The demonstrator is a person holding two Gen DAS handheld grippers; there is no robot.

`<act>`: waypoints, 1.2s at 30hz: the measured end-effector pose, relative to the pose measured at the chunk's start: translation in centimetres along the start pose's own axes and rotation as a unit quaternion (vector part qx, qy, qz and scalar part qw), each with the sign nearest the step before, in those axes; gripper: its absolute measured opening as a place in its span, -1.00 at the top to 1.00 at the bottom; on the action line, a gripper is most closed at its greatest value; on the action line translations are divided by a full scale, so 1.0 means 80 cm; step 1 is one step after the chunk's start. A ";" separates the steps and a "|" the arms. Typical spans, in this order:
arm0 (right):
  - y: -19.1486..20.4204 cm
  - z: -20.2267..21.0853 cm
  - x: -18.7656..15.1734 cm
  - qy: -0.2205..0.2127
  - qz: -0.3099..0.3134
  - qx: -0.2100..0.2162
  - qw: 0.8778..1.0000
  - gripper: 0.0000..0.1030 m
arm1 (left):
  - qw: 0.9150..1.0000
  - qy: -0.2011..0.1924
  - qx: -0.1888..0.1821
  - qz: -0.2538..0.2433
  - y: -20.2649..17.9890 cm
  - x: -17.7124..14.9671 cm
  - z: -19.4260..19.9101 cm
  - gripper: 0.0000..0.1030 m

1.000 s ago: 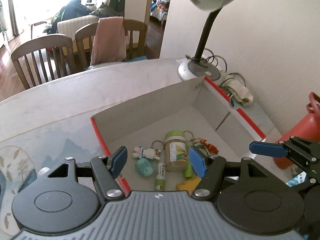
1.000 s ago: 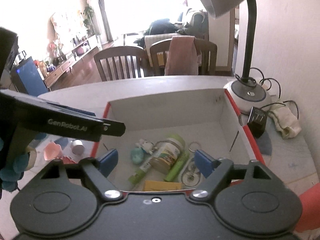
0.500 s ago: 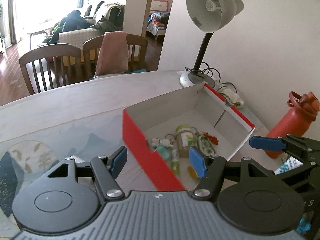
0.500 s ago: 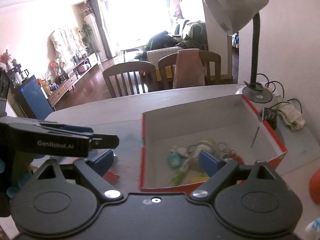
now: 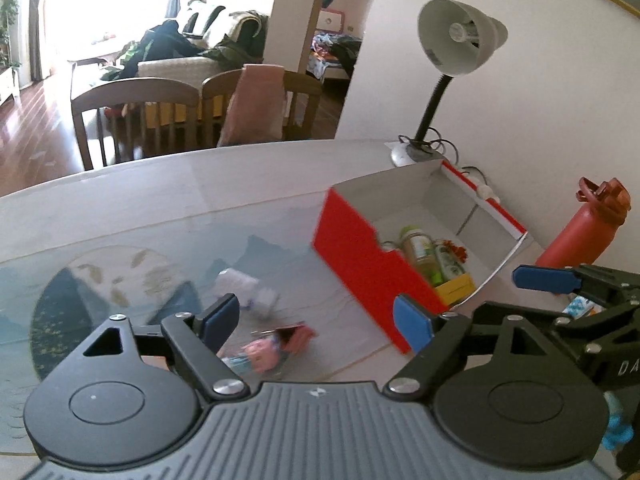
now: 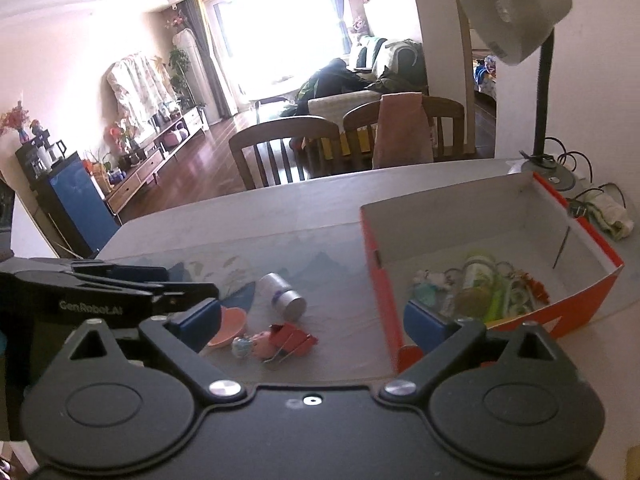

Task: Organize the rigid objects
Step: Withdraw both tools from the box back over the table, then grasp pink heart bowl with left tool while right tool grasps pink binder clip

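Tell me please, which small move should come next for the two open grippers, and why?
Probably lower the left gripper onto the pink figure on the table and close on it. Both grippers are open and hold nothing. The figure, a red clip, a pink dish and a small white bottle lie outside the red box, which holds other items.

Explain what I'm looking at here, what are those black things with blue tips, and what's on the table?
There is no robot here: a person holds a tool in each hand. The left hand-held gripper and the right hand-held gripper each carry a camera looking along their blue-tipped fingers, giving one picture each. Both are open and hold nothing. On the table a red box holds a jar and small trinkets. Beside it lie a white bottle on its side, a pink dish, a small pink figure and a red clip. A desk lamp stands behind.
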State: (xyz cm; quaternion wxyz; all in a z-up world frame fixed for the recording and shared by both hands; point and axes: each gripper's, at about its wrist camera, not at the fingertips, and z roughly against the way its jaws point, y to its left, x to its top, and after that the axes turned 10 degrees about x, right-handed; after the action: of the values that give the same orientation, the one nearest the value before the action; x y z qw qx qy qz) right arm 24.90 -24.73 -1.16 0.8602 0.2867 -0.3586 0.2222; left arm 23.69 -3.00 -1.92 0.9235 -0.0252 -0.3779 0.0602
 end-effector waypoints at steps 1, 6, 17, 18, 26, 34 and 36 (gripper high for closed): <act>0.005 -0.003 -0.002 0.002 0.002 0.001 1.000 -0.90 | 1.000 0.000 0.002 0.001 0.009 -0.003 0.001 -0.67; 0.035 -0.017 -0.011 0.013 0.009 0.000 1.000 -0.89 | 1.000 0.003 -0.001 0.013 0.052 -0.023 0.003 -0.71; 0.053 -0.067 -0.022 0.056 0.003 -0.020 0.998 -0.86 | 0.999 0.009 0.020 0.042 0.114 -0.060 -0.032 -1.00; 0.053 -0.072 -0.023 0.060 0.003 -0.023 0.998 -0.85 | 0.999 0.012 0.024 0.045 0.119 -0.063 -0.037 -1.00; 0.045 -0.124 -0.025 0.089 -0.022 -0.048 0.995 -0.78 | 0.994 0.039 0.045 0.087 0.145 -0.088 -0.097 -1.00; 0.029 -0.175 -0.031 0.112 -0.046 -0.069 0.990 -0.63 | 0.995 0.033 0.056 0.079 0.134 -0.082 -0.134 -1.00; 0.027 -0.183 -0.031 0.118 -0.046 -0.071 0.989 -0.58 | 0.995 0.035 0.062 0.068 0.129 -0.080 -0.144 -1.00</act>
State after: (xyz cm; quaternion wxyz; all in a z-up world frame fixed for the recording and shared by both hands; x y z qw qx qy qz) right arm 29.24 -14.01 -10.75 0.9240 0.2123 -0.2559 0.1890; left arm 26.25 6.41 -15.54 0.9296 0.0047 -0.3385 0.1458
